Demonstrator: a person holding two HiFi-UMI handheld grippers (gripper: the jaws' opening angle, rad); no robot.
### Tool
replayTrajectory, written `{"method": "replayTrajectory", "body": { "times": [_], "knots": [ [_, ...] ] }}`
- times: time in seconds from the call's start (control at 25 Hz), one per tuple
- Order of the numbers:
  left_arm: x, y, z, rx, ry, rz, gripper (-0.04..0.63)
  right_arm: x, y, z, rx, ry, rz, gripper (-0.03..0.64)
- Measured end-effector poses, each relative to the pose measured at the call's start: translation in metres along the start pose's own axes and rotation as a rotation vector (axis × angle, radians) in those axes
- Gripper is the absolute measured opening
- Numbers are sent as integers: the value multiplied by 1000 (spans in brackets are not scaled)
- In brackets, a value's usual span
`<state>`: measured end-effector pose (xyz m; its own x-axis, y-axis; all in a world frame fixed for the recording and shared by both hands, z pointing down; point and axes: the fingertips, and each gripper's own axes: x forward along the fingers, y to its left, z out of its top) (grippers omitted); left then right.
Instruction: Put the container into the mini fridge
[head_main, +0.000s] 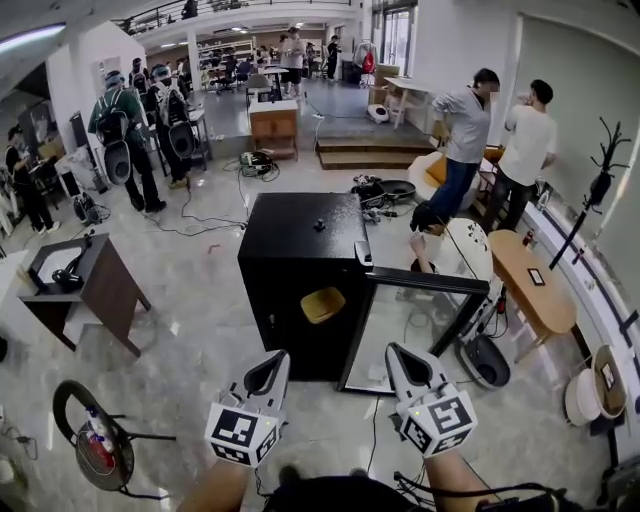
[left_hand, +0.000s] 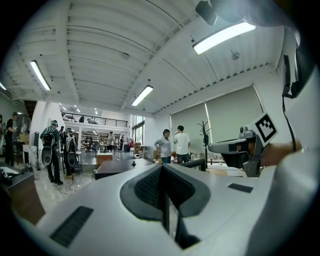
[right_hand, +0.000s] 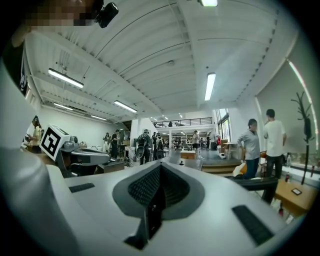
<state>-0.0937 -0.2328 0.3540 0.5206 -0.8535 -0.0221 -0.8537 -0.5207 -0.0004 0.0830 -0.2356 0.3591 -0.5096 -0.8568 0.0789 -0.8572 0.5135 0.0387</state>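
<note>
A black mini fridge (head_main: 290, 250) stands on the floor ahead of me, its glass door (head_main: 415, 325) swung open to the right. A yellow-orange container (head_main: 322, 305) sits inside the fridge on a shelf. My left gripper (head_main: 272, 366) and right gripper (head_main: 400, 356) hover side by side below the fridge's front, apart from it and pointing level. In the left gripper view the left gripper's (left_hand: 164, 176) jaws are closed together with nothing between them. The right gripper (right_hand: 159, 174) in its own view is likewise shut and empty.
A dark wooden side table (head_main: 85, 282) stands at the left, and a round black stand (head_main: 95, 445) with a bottle at the lower left. An oval wooden table (head_main: 535, 282) and a coat stand (head_main: 598, 185) are at the right. Cables (head_main: 215, 215) lie behind the fridge; several people stand further back.
</note>
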Motion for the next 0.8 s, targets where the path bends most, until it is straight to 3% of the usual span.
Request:
{"method": "replayTrajectory", "body": {
  "times": [0.2,0.8],
  "knots": [
    [2,0,4,-14,-19,47,9,-5,-8,1,-3,-5,-1,17],
    [-1,-8,10,-23,-30,47,9,-5,-13,1,1,-11,6,17]
  ]
}}
